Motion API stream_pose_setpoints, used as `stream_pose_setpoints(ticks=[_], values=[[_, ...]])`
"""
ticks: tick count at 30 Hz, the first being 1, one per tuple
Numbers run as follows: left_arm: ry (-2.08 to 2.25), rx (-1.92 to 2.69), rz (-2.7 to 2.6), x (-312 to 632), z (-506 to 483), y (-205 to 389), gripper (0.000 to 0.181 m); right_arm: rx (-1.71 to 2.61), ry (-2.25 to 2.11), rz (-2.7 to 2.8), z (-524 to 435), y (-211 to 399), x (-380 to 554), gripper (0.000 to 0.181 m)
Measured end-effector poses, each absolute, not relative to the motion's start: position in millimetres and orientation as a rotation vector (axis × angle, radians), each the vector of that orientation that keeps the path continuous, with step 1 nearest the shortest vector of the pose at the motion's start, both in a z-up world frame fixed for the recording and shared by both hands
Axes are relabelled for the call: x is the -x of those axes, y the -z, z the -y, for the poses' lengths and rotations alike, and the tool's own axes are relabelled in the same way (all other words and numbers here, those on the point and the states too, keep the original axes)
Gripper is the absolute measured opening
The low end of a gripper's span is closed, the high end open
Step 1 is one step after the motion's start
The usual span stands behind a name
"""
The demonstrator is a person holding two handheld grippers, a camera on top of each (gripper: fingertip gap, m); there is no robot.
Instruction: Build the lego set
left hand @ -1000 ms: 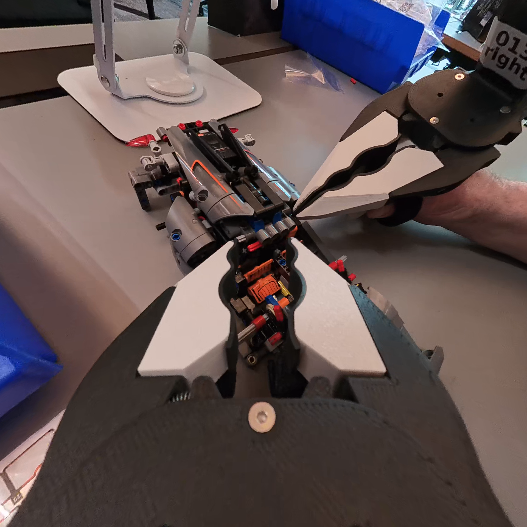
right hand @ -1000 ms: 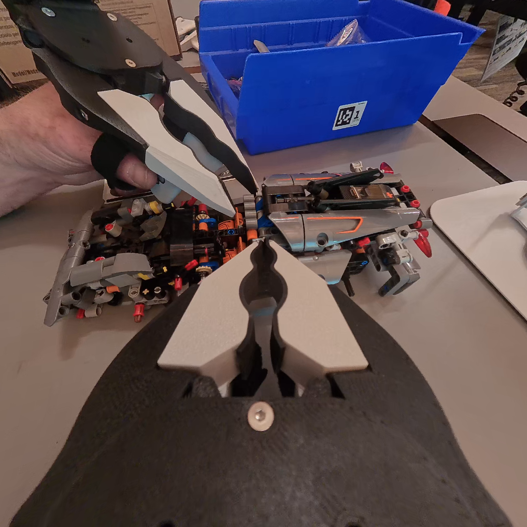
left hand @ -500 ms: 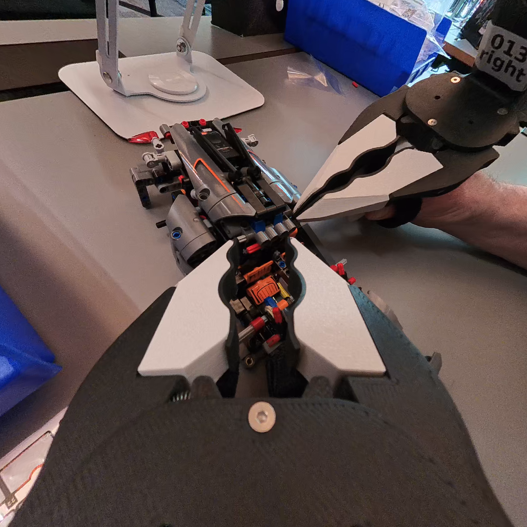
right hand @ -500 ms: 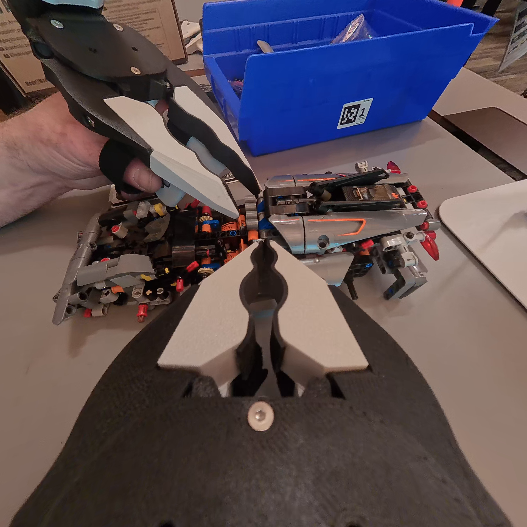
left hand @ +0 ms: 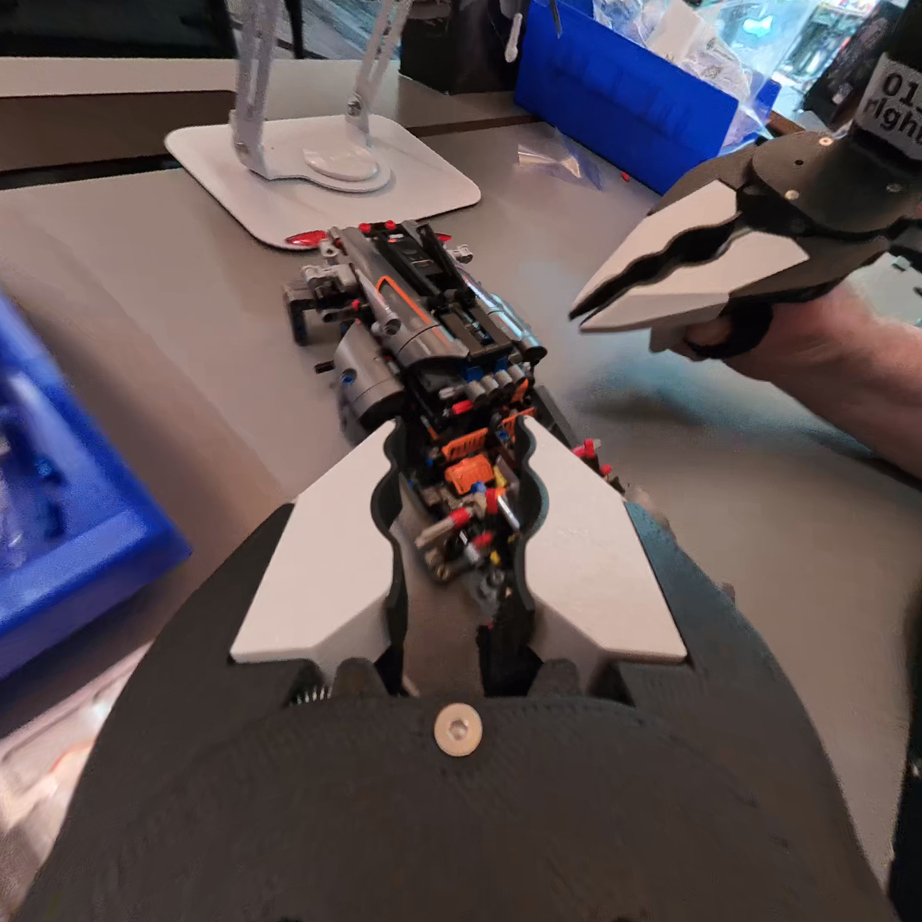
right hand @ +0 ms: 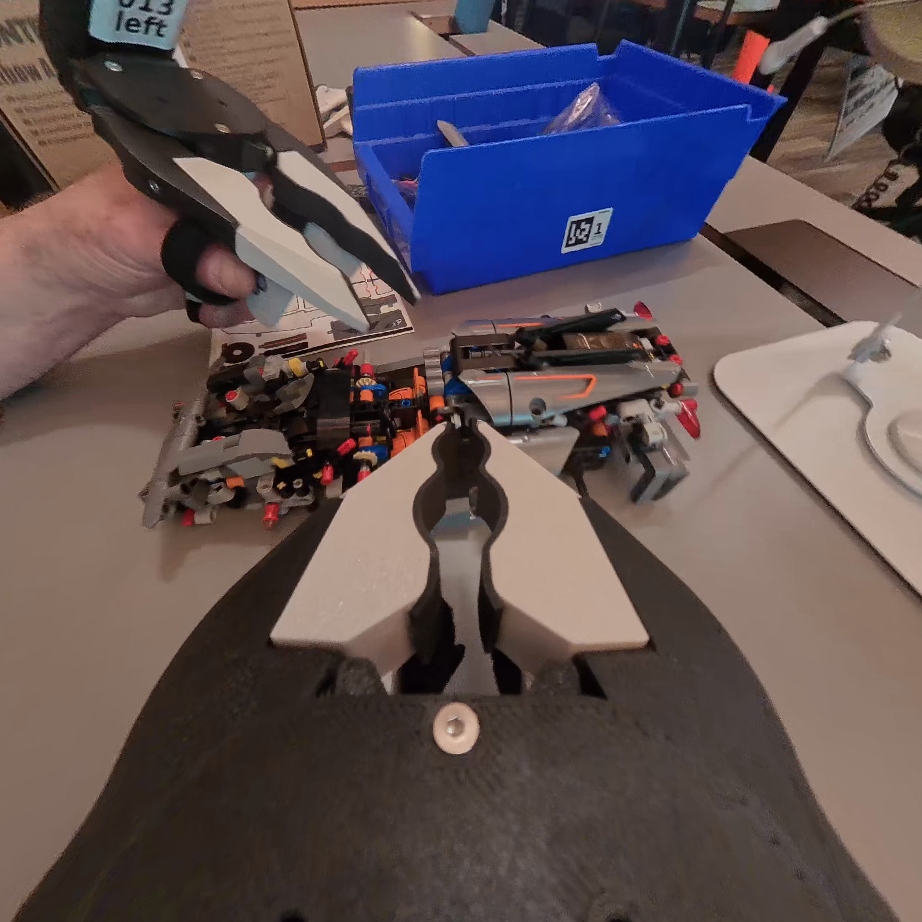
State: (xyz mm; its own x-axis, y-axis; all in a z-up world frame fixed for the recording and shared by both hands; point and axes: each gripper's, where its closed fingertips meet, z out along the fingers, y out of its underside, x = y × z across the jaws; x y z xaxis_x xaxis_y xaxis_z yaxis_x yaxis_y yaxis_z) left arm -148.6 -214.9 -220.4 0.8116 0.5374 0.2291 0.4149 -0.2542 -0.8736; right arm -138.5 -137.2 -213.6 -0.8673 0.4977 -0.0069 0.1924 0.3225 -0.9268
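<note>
The partly built lego car [left hand: 424,339] lies on the grey table, grey and black with orange trim and red pins. It also shows in the right wrist view [right hand: 424,404], lying side-on. My left gripper [left hand: 459,426] is open and empty and hovers above the car's rear half. In the right wrist view it [right hand: 389,313] hangs over the sticker sheet behind the car. My right gripper [right hand: 461,426] has its tips nearly together, with nothing visible between them, just short of the car's middle. In the left wrist view it [left hand: 576,322] is off the car's right side, apart from it.
A blue parts bin [right hand: 549,174] with bags stands behind the car. A second blue bin [left hand: 65,524] is at the left. A white stand base [left hand: 324,169] lies past the car's nose. A sticker sheet [right hand: 299,334] and a cardboard box [right hand: 239,60] are at the back left. My hands' fingertips stand some 9 cm from each other.
Both grippers have drawn away from the car: the right tips left its side and moved right, and the left gripper rose and pulled back. The car stays in place.
</note>
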Motion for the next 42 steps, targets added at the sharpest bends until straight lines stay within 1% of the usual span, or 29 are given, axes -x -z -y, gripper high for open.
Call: stream_pose_setpoints(ticks=[1,5,9,10,13,16,18,19,22,24,28,32,34,37,39,42], values=[[-0.139,1.889,0.737,145.3,225.6,219.6,0.04,0.644,-1.568,2.316,131.4,211.9,135.6,0.001],[-0.076,1.878,0.874,130.2,260.7,228.1,0.038,0.666,-1.515,2.38,126.2,216.2,112.8,0.002],[0.041,1.902,0.927,104.9,258.7,246.6,0.036,0.679,-1.493,2.446,132.5,223.7,84.5,0.005],[0.064,1.914,0.943,99.5,255.3,251.5,0.034,0.679,-1.489,2.448,133.0,224.1,78.8,0.004],[0.05,1.926,0.982,92.4,249.7,258.6,0.019,0.696,-1.481,2.464,132.3,225.9,63.5,0.005],[0.064,1.917,0.98,81.6,236.6,257.8,0.013,0.698,-1.472,2.46,127.5,225.4,52.6,0.006],[0.086,1.942,0.971,71.0,223.0,261.2,0.018,0.705,-1.469,2.444,122.0,223.1,47.9,0.007],[0.099,1.936,0.962,65.9,213.9,260.9,0.016,0.713,-1.465,2.434,117.8,221.6,46.3,0.008],[0.145,1.917,0.934,49.4,179.5,262.4,0.018,0.756,-1.46,2.359,97.7,212.8,46.1,0.012],[0.145,1.913,0.907,41.5,157.5,262.8,0.026,0.787,-1.457,2.321,81.8,208.8,44.5,0.014],[0.09,1.843,0.834,38.9,143.3,239.7,0.033,0.852,-1.448,2.242,47.2,204.9,39.7,0.014],[-0.128,1.964,0.636,47.4,145.0,222.7,0.033,0.863,-1.448,2.224,30.5,209.0,32.1,0.014],[-0.225,2.026,0.565,55.6,148.3,216.7,0.032,0.816,-1.467,2.229,35.0,205.5,30.1,0.013],[-0.291,1.988,0.549,65.9,157.3,206.1,0.033,0.628,-1.457,2.25,59.2,192.9,30.8,0.014],[-0.284,1.932,0.592,72.3,166.2,203.1,0.033,0.462,-1.368,2.3,80.2,195.1,33.0,0.018],[-0.26,1.885,0.624,73.9,172.2,205.5,0.032,0.261,-1.135,2.378,100.5,216.2,44.7,0.019]])
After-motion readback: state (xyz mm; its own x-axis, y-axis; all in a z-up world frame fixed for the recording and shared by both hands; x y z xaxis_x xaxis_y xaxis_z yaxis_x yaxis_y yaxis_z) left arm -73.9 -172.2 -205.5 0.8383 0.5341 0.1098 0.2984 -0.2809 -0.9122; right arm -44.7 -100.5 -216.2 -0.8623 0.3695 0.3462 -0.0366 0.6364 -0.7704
